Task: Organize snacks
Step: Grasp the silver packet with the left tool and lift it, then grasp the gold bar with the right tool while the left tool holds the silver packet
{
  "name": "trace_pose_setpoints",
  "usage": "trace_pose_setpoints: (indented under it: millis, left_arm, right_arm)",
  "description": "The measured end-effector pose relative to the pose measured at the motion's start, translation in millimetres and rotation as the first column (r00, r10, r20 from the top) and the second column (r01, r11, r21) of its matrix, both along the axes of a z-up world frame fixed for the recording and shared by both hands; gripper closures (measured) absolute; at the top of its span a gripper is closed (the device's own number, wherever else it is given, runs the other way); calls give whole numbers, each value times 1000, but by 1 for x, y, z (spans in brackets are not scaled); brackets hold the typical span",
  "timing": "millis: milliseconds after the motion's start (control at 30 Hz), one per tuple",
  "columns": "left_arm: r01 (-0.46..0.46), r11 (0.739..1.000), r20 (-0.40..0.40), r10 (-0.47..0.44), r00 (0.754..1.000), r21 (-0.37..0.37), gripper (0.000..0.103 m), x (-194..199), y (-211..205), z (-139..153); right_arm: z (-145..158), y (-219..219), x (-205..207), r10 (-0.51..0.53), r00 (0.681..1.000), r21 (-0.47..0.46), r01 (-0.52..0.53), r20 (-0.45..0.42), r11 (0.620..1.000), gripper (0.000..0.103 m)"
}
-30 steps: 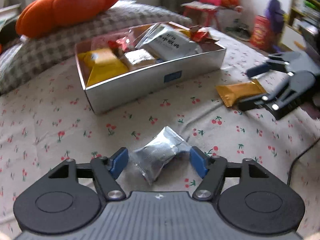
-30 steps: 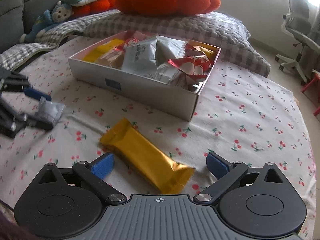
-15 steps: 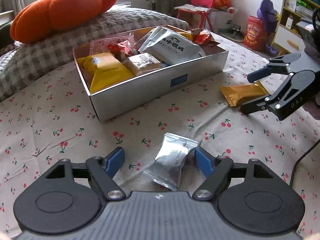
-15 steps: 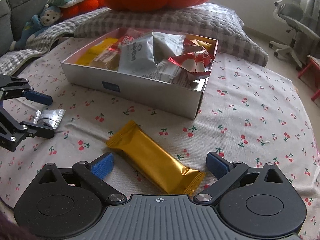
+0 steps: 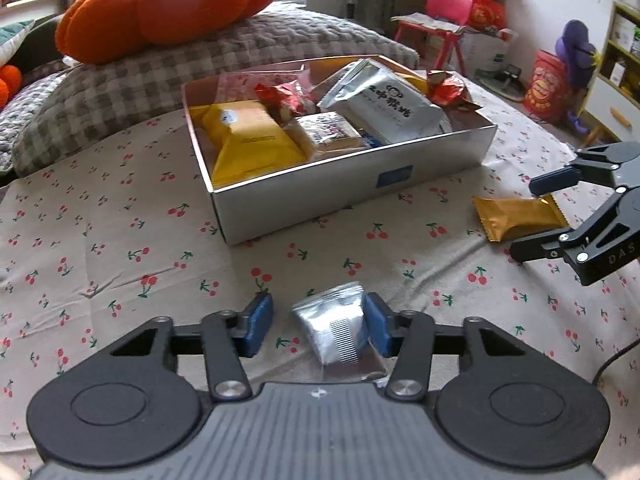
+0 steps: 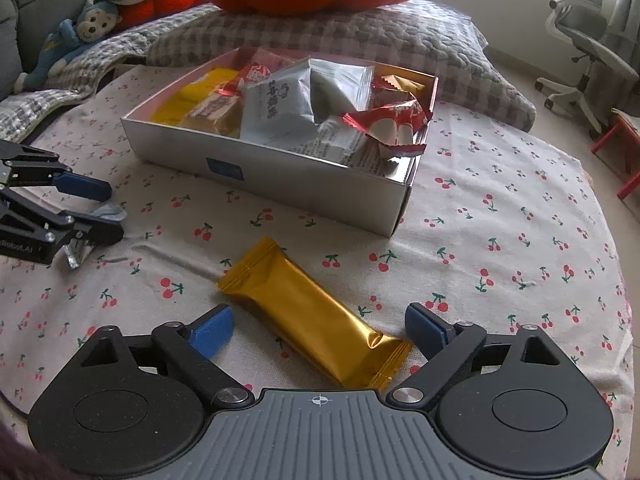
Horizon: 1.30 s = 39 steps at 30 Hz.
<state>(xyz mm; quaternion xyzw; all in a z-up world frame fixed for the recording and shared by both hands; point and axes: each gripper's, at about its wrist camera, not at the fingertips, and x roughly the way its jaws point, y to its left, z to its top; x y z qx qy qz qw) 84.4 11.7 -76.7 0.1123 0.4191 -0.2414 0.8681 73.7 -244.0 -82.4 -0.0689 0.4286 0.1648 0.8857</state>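
A silver snack packet [image 5: 340, 330] lies on the cherry-print cloth between the fingers of my left gripper [image 5: 318, 322], which is open; its right pad touches the packet. A gold snack bar [image 6: 316, 320] lies on the cloth between the fingers of my right gripper [image 6: 318, 330], which is open and not touching it. The silver box [image 5: 352, 184] holds several snacks and stands beyond both. In the right wrist view the left gripper [image 6: 86, 210] is at the far left over the packet [image 6: 74, 252]. In the left wrist view the right gripper [image 5: 556, 216] straddles the gold bar [image 5: 516, 216].
An orange pumpkin cushion [image 5: 168, 0] rests on a checked pillow [image 6: 360, 36] behind the box [image 6: 320, 192]. A plush monkey [image 6: 76, 36] sits far left. An office chair [image 6: 592, 52] and a red stool [image 5: 444, 12] stand beyond the cloth's edge.
The left gripper pulled back and its fingers narrowed around the silver packet, which now lies nearer the right pad. The right gripper drew slightly closer over the gold bar.
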Motion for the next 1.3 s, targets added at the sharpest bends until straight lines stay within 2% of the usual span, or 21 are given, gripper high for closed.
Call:
trace_pose_setpoints:
  millis: [267,367,433,567,633,700,833,1167,1300]
  left_arm:
    - [-40,998,-56,43,997,51,60,-3,-3,5]
    - [-65,996,-79,70,994,67,59,-5,-4,6]
    - [-97,992,-104,106,989,80,57,-4,-3,7]
    - [-147,985,-158,160,975,91,58,-4,-1,10]
    - [-161,984,-172,173,970,82,58,-3,2,10]
    - [-172,982,-180,183,967,74,59,-3,5,9]
    - [-190,979,-181,202,963,80,69,-2,8,10]
    - [-179,981,-172,188,967,70,73,-2,6,12]
    - [-181,982,-166,187,968,52,74,-2,7,15]
  right_arm:
    - [4,4,-2,29,1000,9,-29,-4,1000,26]
    - [5,6,-3,41,999,17,-41,-9,999,36]
    - [7,8,-4,52,999,22,-52,-16,998,46]
    - [8,11,-5,63,998,23,-62,-20,998,54]
    - [10,13,-5,65,997,26,-64,-30,998,60]
    - [10,15,-7,72,997,28,-71,-34,997,63]
    - [10,20,-10,90,995,33,-89,-30,995,66]
    - [13,29,-9,110,993,51,-107,-44,993,70]
    - [17,27,-9,110,992,90,-104,-64,990,73]
